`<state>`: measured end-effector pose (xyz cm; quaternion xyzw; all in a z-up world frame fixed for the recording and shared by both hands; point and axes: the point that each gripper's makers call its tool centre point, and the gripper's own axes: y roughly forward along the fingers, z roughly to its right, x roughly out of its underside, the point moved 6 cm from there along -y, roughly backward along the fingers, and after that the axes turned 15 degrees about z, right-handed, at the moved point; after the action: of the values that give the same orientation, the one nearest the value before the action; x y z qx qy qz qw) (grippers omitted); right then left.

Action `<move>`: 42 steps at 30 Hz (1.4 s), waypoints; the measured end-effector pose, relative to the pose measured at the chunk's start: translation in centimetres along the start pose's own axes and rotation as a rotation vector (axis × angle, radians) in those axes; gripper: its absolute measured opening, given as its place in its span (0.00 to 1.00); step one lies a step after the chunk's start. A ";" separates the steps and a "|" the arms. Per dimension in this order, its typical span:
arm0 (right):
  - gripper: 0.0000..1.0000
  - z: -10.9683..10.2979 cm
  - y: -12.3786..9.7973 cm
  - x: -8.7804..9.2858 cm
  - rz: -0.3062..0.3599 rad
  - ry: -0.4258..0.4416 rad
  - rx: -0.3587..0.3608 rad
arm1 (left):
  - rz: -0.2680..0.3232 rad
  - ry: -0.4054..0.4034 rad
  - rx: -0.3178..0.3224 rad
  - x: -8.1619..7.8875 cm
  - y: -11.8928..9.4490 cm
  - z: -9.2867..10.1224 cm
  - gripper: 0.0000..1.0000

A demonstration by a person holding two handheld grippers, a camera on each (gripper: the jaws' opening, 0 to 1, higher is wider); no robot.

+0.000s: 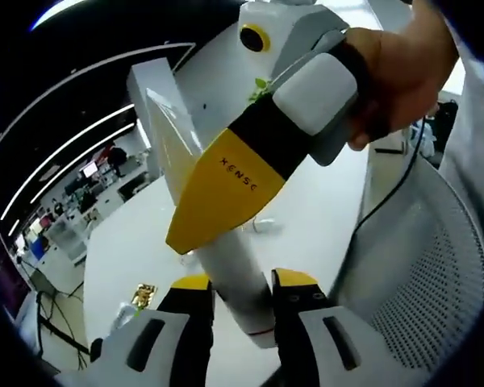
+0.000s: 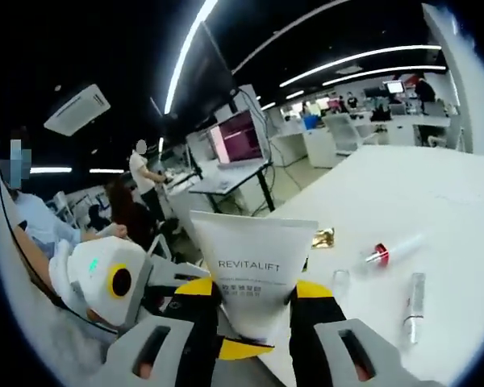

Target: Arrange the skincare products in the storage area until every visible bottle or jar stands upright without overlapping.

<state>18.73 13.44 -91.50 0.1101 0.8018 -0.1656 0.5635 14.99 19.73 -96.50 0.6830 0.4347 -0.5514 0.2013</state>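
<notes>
A white tube marked REVITALIFT (image 2: 254, 266) is held in the air between both grippers. In the left gripper view my left gripper (image 1: 244, 282) is shut on the round lower body of the tube (image 1: 234, 274), near a red ring at its cap end. The flat crimped end points up and to the left. My right gripper (image 1: 218, 197), held by a hand (image 1: 403, 64), comes in from the upper right with its yellow jaws across the tube's middle. In the right gripper view my right gripper (image 2: 256, 292) flanks the tube, and the left gripper (image 2: 240, 348) holds it from below.
On the white table (image 2: 436, 201) lie a gold packet (image 2: 323, 238), a slim applicator with a red collar (image 2: 383, 254), a small clear cap (image 2: 340, 278) and a silver stick (image 2: 414, 298). A mesh chair back (image 1: 436, 266) is close on the right. People sit at desks behind.
</notes>
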 end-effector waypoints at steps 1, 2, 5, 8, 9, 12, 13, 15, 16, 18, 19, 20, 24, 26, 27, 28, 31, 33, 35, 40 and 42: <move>0.27 0.1 -0.1 -0.1 0.002 -0.001 0.001 | 0.009 -0.005 -0.002 -0.1 0.0 0.0 0.24; 0.27 0.4 -0.3 -0.3 0.004 0.005 0.010 | 0.015 -0.009 -0.006 -0.2 0.0 -0.1 0.26; 0.27 0.9 -0.4 -0.4 0.001 0.002 0.007 | 0.000 -0.048 -0.025 0.3 0.1 -0.5 0.28; 0.27 1.3 -0.5 -0.6 -0.012 0.011 0.003 | -0.017 -0.095 -0.051 0.6 -0.1 -0.9 0.30; 0.27 1.4 -0.5 -0.7 -0.012 0.013 0.003 | -0.020 -0.102 -0.050 0.6 -0.1 -0.9 0.30; 0.27 1.7 -0.6 -1.3 -0.005 -0.003 0.003 | -0.069 -0.069 -0.043 0.9 -0.7 -0.9 0.31; 0.27 2.0 -0.7 -1.6 -0.001 -0.002 0.005 | -0.089 -0.071 -0.047 1.1 -1.2 -1.0 0.31; 0.27 2.5 -0.9 -2.1 0.018 -0.005 0.007 | -0.115 -0.071 -0.035 1.6 -2.0 -1.1 0.28; 0.27 2.9 -1.1 -2.4 0.023 -0.014 0.008 | -0.151 -0.074 -0.025 2.1 -2.4 -1.1 0.29; 0.27 3.9 -1.5 -2.5 0.031 -0.033 0.013 | -0.205 -0.054 -0.053 3.4 -3.4 -2.0 0.30; 0.27 4.2 -1.6 -2.6 0.031 -0.034 0.015 | -0.239 -0.062 -0.065 4.2 -3.8 -2.4 0.32; 0.27 4.8 -1.8 -2.6 0.031 -0.032 0.018 | -0.287 -0.071 -0.074 4.9 -4.1 -2.7 0.33; 0.27 6.9 -2.6 -2.9 0.045 -0.011 0.046 | -0.357 -0.162 -0.150 6.4 -4.0 -3.9 0.38; 0.27 8.0 -3.0 -3.1 0.065 -0.010 0.062 | -0.333 -0.191 -0.212 6.6 -3.6 -4.5 0.36; 0.27 8.4 -3.2 -3.1 0.070 -0.012 0.072 | -0.333 -0.209 -0.238 6.8 -3.5 -4.7 0.35; 0.27 8.9 -3.3 -3.2 0.073 -0.010 0.084 | -0.375 -0.215 -0.268 7.6 -3.7 -4.9 0.34; 0.28 10.9 -3.8 -3.6 0.091 -0.005 0.119 | -0.483 -0.147 -0.231 8.8 -4.2 -4.4 0.30; 0.28 11.9 -4.2 -3.9 0.104 -0.004 0.133 | -0.445 -0.119 -0.202 8.3 -3.8 -3.8 0.28; 0.28 13.1 -4.5 -4.1 0.106 -0.007 0.154 | -0.448 -0.087 -0.184 8.3 -3.8 -3.7 0.25; 0.28 15.0 -5.0 -4.7 0.102 -0.007 0.178 | -0.453 -0.090 -0.224 8.2 -3.9 -4.2 0.12; 0.28 15.6 -5.2 -4.9 0.103 -0.020 0.189 | -0.420 -0.126 -0.244 7.8 -3.8 -4.3 0.15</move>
<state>32.04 2.61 -90.96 0.2021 0.7703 -0.2125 0.5663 14.49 27.98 -101.64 0.5125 0.6170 -0.5661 0.1902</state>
